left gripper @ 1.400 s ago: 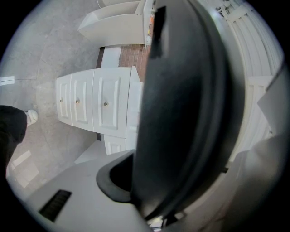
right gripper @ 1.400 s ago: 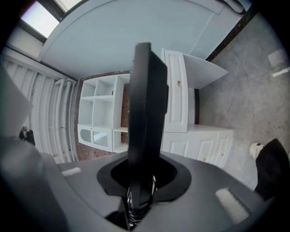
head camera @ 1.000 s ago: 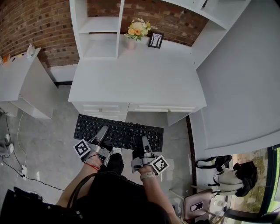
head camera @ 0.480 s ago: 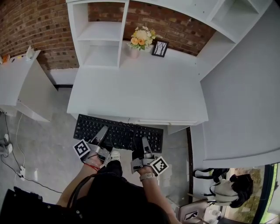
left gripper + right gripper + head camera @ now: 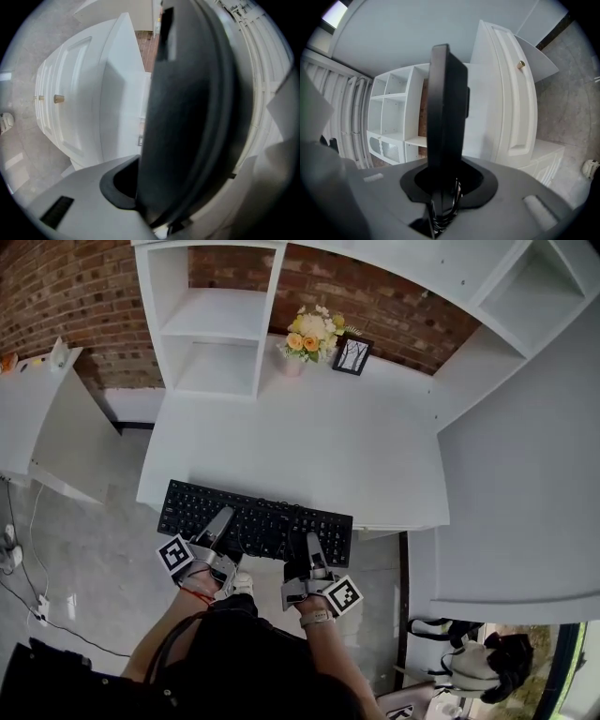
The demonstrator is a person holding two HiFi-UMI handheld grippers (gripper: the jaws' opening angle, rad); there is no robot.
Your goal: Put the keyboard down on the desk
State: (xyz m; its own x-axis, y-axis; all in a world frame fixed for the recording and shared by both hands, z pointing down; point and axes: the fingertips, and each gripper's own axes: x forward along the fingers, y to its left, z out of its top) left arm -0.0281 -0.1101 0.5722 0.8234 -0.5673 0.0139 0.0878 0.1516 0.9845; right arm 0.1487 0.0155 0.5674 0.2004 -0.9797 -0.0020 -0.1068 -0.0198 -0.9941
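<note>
A black keyboard (image 5: 255, 521) hangs level between my two grippers, its far edge over the front edge of the white desk (image 5: 309, 446). My left gripper (image 5: 223, 518) is shut on the keyboard's near edge, left of the middle. My right gripper (image 5: 307, 542) is shut on the near edge towards the right end. In the left gripper view the keyboard (image 5: 187, 108) fills the frame as a dark slab between the jaws. In the right gripper view the keyboard (image 5: 447, 103) stands edge-on in the jaws, with a coiled cable (image 5: 445, 206) at its base.
A flower vase (image 5: 312, 334) and a small picture frame (image 5: 351, 354) stand at the back of the desk. White shelves (image 5: 211, 315) rise behind on the left. A low white cabinet (image 5: 47, 418) stands to the left, and a bag (image 5: 478, 662) lies on the floor at lower right.
Both grippers have carried the keyboard forward to the desk. It was in front of the drawers; now its far edge overlaps the desktop's front edge.
</note>
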